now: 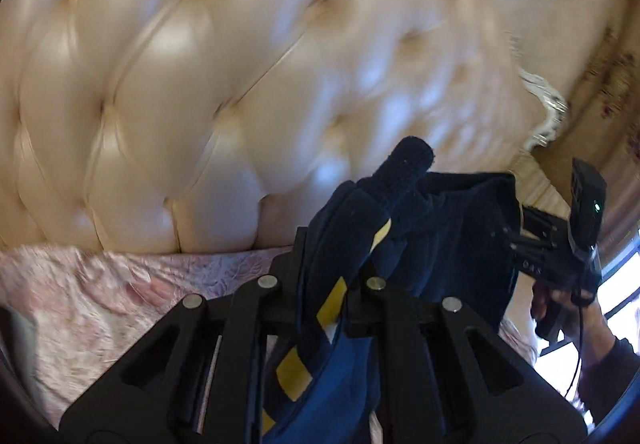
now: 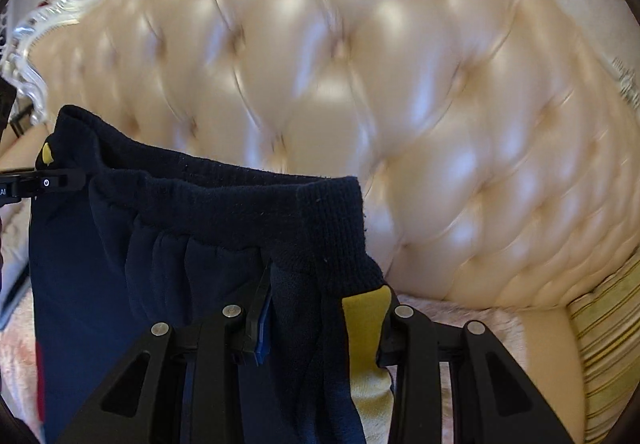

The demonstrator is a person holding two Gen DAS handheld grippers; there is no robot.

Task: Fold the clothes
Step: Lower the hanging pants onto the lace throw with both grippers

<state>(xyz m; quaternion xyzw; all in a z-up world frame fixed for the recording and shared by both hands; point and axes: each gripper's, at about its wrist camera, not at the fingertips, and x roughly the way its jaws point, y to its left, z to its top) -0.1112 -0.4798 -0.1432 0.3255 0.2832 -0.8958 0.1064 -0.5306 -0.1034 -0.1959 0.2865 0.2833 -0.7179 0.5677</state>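
Note:
A navy garment (image 2: 200,212) with a ribbed waistband and yellow stripes hangs stretched between both grippers above the bed. In the left wrist view my left gripper (image 1: 332,264) is shut on one end of the waistband (image 1: 404,172), with navy and yellow cloth bunched between its fingers. My right gripper (image 2: 320,304) is shut on the other end, where a yellow stripe (image 2: 366,308) runs down. In the left wrist view the right gripper (image 1: 520,240) shows at the right, held by a person's hand (image 1: 560,304). The left gripper's tip (image 2: 60,180) pokes in at the left of the right wrist view.
A cream tufted headboard (image 2: 400,84) with a silver carved frame (image 1: 548,112) fills the background. A pink patterned bedspread (image 1: 100,284) lies below. A striped yellow pillow (image 2: 608,344) leans at the right. A bright window (image 1: 624,284) is at the far right.

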